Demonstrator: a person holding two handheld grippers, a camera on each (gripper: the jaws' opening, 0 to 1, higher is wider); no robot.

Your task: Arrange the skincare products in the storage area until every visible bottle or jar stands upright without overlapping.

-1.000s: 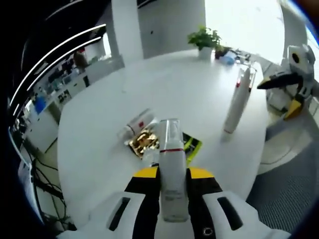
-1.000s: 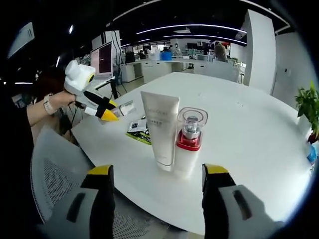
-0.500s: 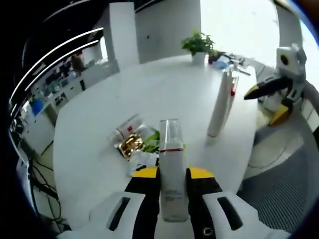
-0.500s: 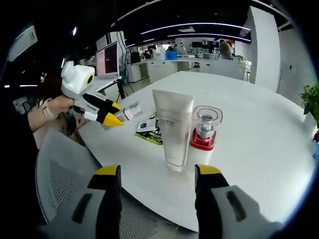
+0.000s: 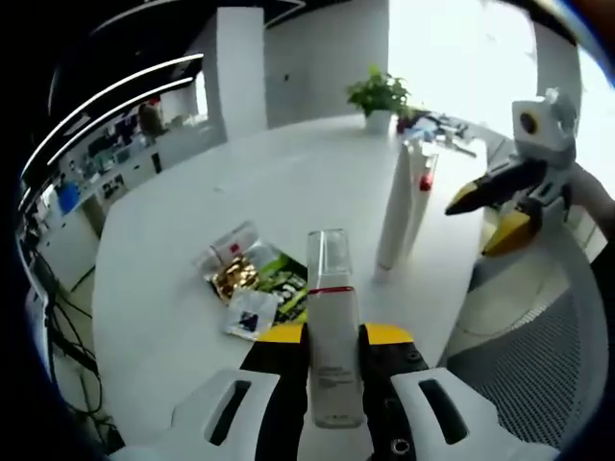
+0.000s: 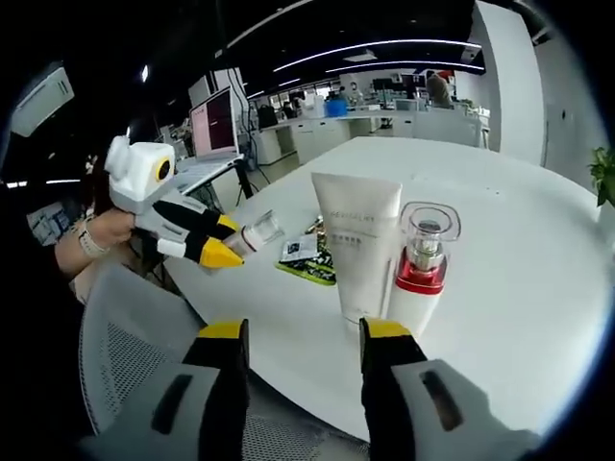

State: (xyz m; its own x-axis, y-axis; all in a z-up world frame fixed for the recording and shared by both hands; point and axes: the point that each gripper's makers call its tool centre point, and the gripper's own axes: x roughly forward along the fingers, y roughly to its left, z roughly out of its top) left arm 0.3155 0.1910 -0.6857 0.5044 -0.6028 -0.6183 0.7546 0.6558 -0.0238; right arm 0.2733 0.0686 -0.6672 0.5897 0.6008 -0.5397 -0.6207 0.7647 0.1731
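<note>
Overhead, office striplights; white table [image 6: 538, 279]; left tool [image 5: 327, 336] clamps bottle [image 5: 330, 336]; right tool [image 6: 300, 336] apart.

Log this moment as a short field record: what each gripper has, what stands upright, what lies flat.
left gripper: shut on clear-capped bottle, held off the table's near edge
right gripper: open, holding nothing, facing the upright pair
upright: white tube and red-collared pump bottle, side by side near the table edge
lying flat: small bottle, gold sachet, green packet, white sachet
task state: not finished
</note>
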